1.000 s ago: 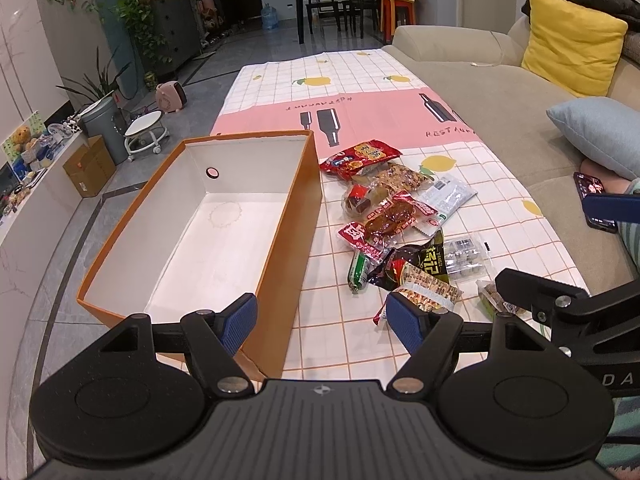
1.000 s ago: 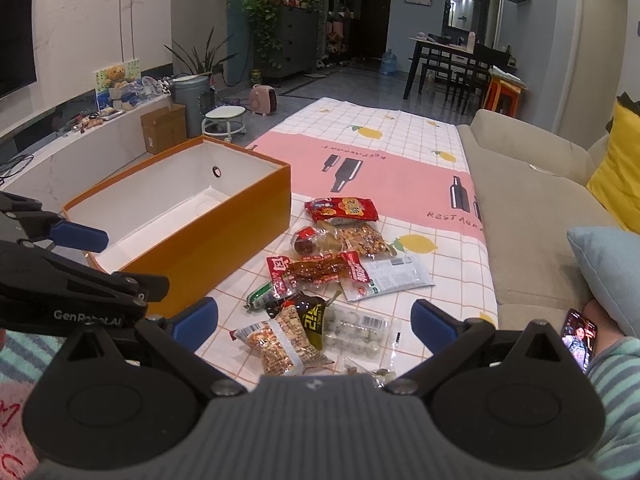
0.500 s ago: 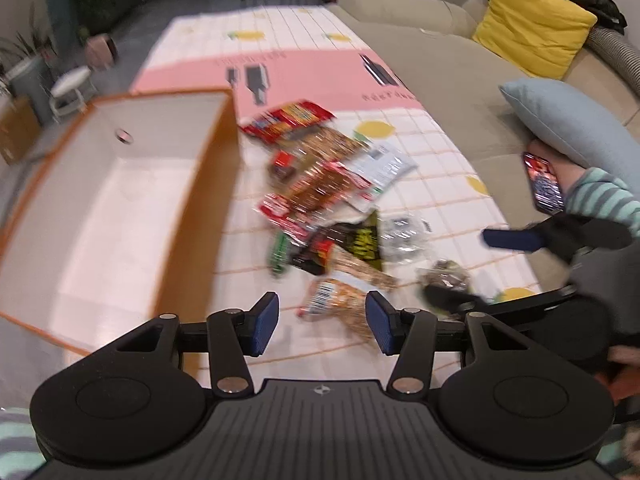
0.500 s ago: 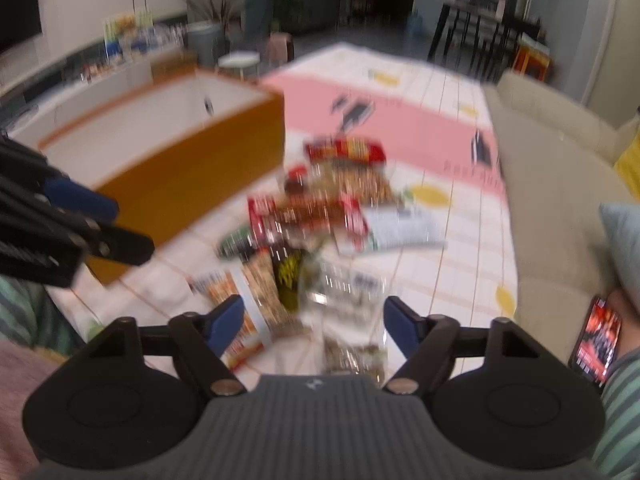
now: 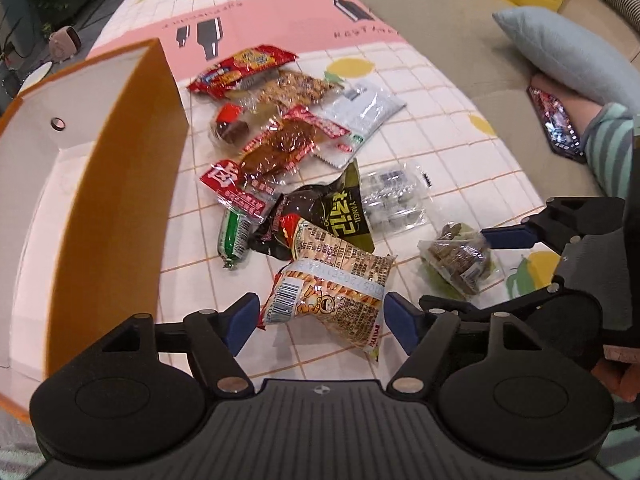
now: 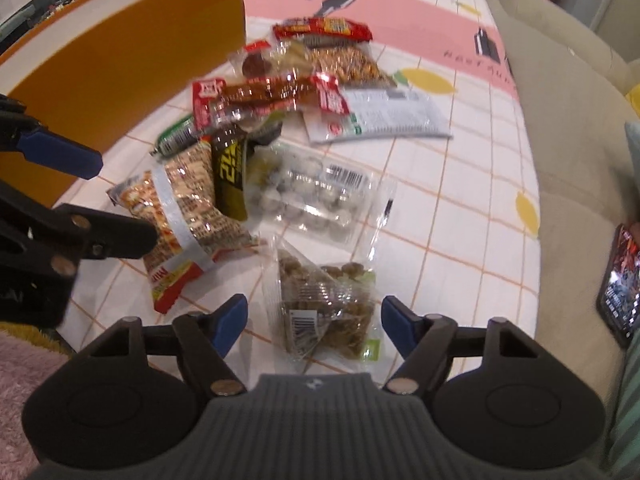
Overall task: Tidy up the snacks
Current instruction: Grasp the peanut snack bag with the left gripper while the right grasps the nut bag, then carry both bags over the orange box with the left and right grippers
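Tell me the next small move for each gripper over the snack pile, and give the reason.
Probably lower both a little further, then close. The left gripper, jaws just reopened, straddles the peanut packet without pressing it. The right gripper stands open around the clear bag of brown nuggets. The orange box beside the pile holds no snacks yet.

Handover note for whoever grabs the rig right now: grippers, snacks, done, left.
Left gripper: open, jaws have just been opening, straddling the peanut packet, no grip on it.
Right gripper: open, straddling the clear bag of brown snacks, no grip on it.
Orange box: sits left of the pile; the part of its inside in view holds nothing.
Snack pile: all on the tablecloth beside the box.
Done: nothing boxed that I can see.
Left: close on each packet, move every snack into the box.
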{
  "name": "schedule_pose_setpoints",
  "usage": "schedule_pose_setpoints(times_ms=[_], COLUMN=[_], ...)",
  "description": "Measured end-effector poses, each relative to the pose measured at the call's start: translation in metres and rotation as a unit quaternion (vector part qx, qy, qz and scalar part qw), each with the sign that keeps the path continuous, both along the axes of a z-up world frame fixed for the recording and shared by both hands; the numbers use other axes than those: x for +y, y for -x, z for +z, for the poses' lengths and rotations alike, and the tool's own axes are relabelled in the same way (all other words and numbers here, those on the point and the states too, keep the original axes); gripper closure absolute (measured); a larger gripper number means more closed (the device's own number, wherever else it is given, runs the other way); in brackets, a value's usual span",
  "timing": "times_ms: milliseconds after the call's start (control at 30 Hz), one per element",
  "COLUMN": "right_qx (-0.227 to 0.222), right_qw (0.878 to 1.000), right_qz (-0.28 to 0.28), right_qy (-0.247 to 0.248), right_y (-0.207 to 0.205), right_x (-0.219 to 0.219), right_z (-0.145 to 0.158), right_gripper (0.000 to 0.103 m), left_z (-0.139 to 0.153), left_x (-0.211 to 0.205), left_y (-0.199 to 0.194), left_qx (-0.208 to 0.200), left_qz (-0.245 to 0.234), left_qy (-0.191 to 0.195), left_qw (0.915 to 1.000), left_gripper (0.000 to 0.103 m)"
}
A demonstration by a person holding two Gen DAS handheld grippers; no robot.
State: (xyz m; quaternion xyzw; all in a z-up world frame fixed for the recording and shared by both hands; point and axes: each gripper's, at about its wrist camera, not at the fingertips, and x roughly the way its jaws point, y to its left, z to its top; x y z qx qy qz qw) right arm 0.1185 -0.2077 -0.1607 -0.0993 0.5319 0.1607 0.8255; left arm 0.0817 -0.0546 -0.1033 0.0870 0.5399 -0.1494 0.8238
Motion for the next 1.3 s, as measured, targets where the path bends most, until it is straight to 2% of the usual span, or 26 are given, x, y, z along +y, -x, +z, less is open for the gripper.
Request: schedule_pose_setpoints(times_ms=[100, 167, 400, 500, 700, 733, 867, 1033, 1300], right_qx=[0.012, 0.011, 0.000, -0.004, -0.008, -0.008, -0.010, -0.014, -0.045], right_qw=[1.000, 1.000, 1.000, 1.000, 1.000, 1.000, 1.000, 1.000, 0.999], right_qz=[-0.004, -0.004, -0.005, -0.007, -0.002, -0.002, -0.002, -0.002, 0.013], right_qy=[-0.005, -0.004, 0.005, 0.007, 0.009, 0.008, 0.008, 0.009, 0.006], right_y=[-0.003, -0.004, -0.006, -0.006, -0.006, -0.006, -0.005, -0.002, 0.013], right_x=[0.000, 0.001, 0.002, 0.001, 0.003, 0.003, 0.003, 0.003, 0.011], right_z=[-0.006, -0.008, -0.007, -0.007, -0.007, -0.007, -0.007, -0.003, 0.021], right_gripper=[0.032, 0.032, 0.048, 0.050, 0.052, 0.052, 0.054, 0.056, 0.057], left_z=[-0.010, -0.014, -0.027, -0.032, -0.039, -0.039, -0.036, -0.023, 0.013], left_x=[-0.004, -0.007, -0.012, -0.011, -0.009, -0.009, -0.007, -0.001, 0.009], left_y=[-0.007, -0.009, -0.020, -0.023, -0.024, -0.024, -0.020, -0.015, 0.004], left_qx=[0.009, 0.012, 0.028, 0.039, 0.048, 0.046, 0.043, 0.030, 0.005], left_qz=[-0.003, -0.006, -0.007, 0.000, 0.009, 0.011, 0.011, 0.020, 0.022], left_qy=[-0.012, -0.014, -0.003, 0.006, 0.022, 0.020, 0.023, 0.023, 0.019], left_qw=[0.9999, 0.9998, 0.9996, 0.9992, 0.9986, 0.9987, 0.9987, 0.9991, 0.9996], left_gripper=[0.020, 0.014, 0.012, 0.012, 0.025, 0.032, 0.043, 0.047, 0.048])
